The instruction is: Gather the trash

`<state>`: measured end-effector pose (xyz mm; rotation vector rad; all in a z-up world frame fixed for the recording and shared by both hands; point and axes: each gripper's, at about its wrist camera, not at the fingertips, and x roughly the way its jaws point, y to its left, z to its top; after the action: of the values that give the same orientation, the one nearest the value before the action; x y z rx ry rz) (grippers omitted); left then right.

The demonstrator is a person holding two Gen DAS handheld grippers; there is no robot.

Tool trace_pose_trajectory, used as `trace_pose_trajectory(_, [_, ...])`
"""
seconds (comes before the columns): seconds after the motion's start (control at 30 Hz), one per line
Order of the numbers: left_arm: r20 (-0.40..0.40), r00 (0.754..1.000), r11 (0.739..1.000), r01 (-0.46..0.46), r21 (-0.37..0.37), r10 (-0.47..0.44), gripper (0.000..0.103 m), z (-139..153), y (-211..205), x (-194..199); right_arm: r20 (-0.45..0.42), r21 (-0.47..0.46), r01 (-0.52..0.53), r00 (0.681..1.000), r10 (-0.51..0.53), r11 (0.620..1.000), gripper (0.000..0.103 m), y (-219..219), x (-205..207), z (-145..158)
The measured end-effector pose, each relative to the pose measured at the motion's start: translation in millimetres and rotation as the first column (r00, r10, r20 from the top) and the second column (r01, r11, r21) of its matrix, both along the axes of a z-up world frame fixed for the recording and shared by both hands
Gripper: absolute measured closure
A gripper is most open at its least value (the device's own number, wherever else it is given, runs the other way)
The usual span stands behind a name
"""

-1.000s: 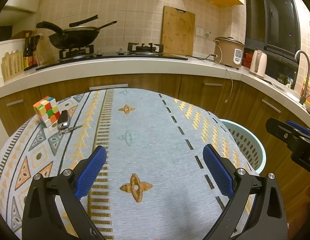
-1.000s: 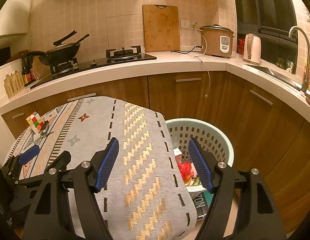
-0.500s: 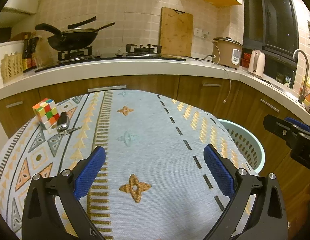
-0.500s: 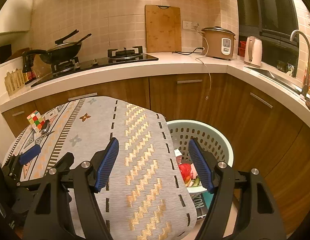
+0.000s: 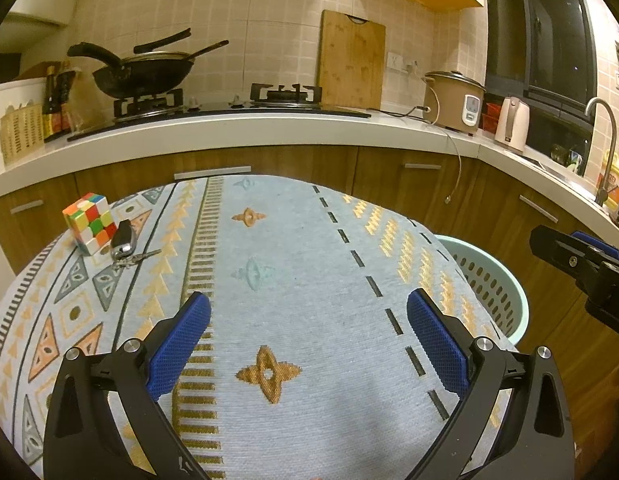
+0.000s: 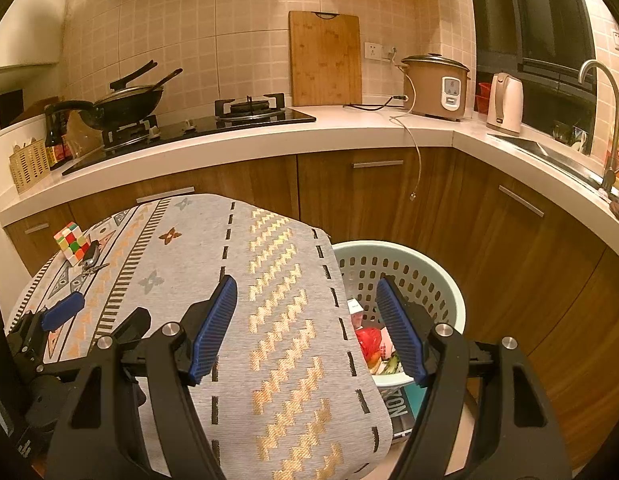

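A pale green perforated basket (image 6: 425,268) stands on the floor at the table's right edge; it also shows in the left wrist view (image 5: 497,280). Inside it lie red wrapping (image 6: 367,342), a white packet and other scraps. My right gripper (image 6: 305,312) is open and empty, held above the table edge and the basket. My left gripper (image 5: 307,314) is open and empty above the patterned tablecloth (image 5: 293,264). No loose trash shows on the cloth.
A Rubik's cube (image 5: 89,222) and a car key with keys (image 5: 123,240) lie at the table's far left. A kitchen counter (image 5: 269,128) with a wok, hob, rice cooker and kettle runs behind. A magazine (image 6: 401,404) lies under the basket.
Both grippers have stayed open and almost still; the views have shifted only slightly.
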<state>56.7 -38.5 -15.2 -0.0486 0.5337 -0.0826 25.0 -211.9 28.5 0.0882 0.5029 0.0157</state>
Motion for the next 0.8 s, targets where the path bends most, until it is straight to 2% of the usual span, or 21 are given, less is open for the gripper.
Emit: trace_pose_trajectory(0.8, [-0.01,1.0,1.0,0.0,-0.012,0.0,0.008,-0.9,2.0,0.9,0.008,-0.01,-0.005,1.0,0.005,1.0,0.033,-1.2,1.1,3.5])
